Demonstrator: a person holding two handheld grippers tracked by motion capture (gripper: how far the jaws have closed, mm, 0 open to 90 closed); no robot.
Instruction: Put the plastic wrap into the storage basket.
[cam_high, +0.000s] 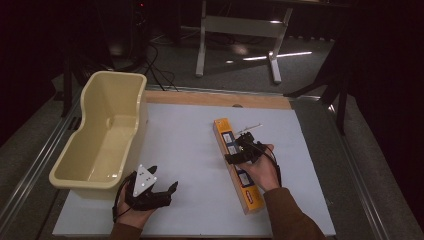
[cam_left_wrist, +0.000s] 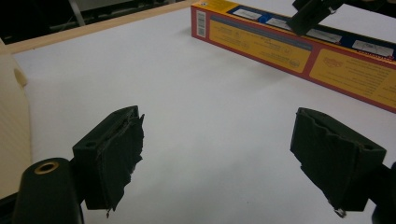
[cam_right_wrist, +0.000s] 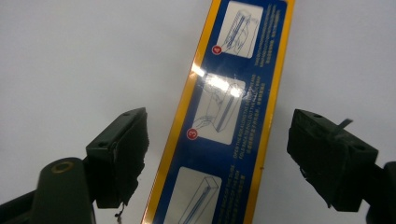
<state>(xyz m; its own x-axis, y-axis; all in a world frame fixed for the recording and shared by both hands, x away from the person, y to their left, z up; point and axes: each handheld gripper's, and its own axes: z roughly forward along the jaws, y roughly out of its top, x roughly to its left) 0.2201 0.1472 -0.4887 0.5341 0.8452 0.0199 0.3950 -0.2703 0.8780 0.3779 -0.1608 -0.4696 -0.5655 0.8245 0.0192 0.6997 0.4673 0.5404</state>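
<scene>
Straddling long box (cam_right_wrist: 224, 116), right gripper (cam_right_wrist: 217, 154) jaws released; box ends cut off.

Long carton, flat on the white table surface.

The long box (cam_high: 239, 165) is narrow and rectangular, orange-yellow with red edging; its upward face (cam_right_wrist: 224, 116) is dark blue and carries white numbered instruction panels with line drawings. It lies lengthwise on its broad side, running from the table's far centre toward the near right at a slight angle. Its long side wall (cam_left_wrist: 299, 56) is yellow with fine print, and a barcode sits on the end face.
</scene>
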